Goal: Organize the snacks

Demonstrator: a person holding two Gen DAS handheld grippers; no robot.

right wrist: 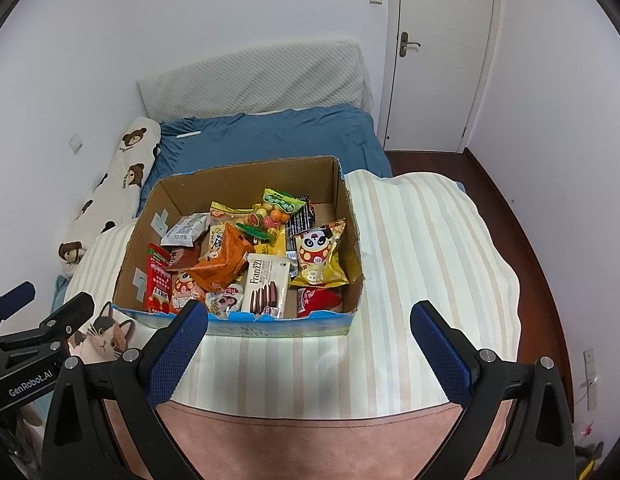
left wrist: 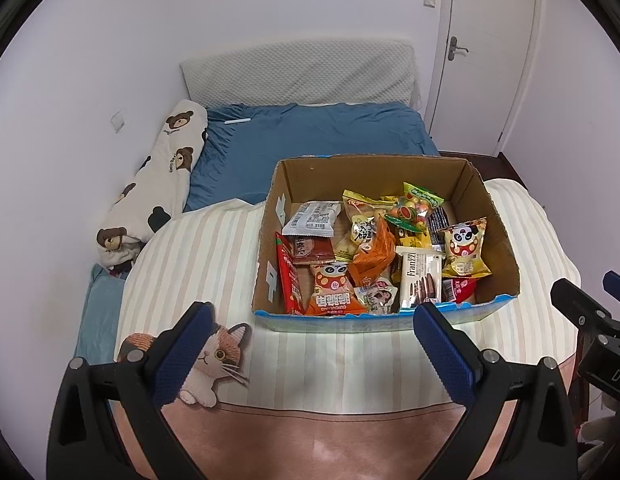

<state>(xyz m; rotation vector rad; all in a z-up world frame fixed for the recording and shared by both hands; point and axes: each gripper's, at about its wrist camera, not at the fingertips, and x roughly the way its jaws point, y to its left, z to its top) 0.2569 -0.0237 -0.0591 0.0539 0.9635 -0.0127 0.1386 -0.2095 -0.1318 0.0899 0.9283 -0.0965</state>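
An open cardboard box [left wrist: 370,172] stands on a striped blanket [left wrist: 213,264] on the bed. It also shows in the right wrist view [right wrist: 245,178]. It holds several snack packets: a white Franzzi wafer pack [left wrist: 420,280], a yellow panda bag [left wrist: 464,246], an orange bag [left wrist: 374,256], a red packet [left wrist: 289,280], a green-topped candy bag [left wrist: 418,208]. My left gripper [left wrist: 312,316] is open and empty, just in front of the box. My right gripper [right wrist: 310,316] is open and empty, also in front of the box [right wrist: 269,326].
A cat picture [left wrist: 217,360] is on the blanket at front left. A bear-print bolster [left wrist: 161,176] lies along the left wall. A blue sheet [left wrist: 310,132] and a white pillow [left wrist: 297,72] are behind. A door [right wrist: 442,52] and wood floor [right wrist: 510,208] are on the right.
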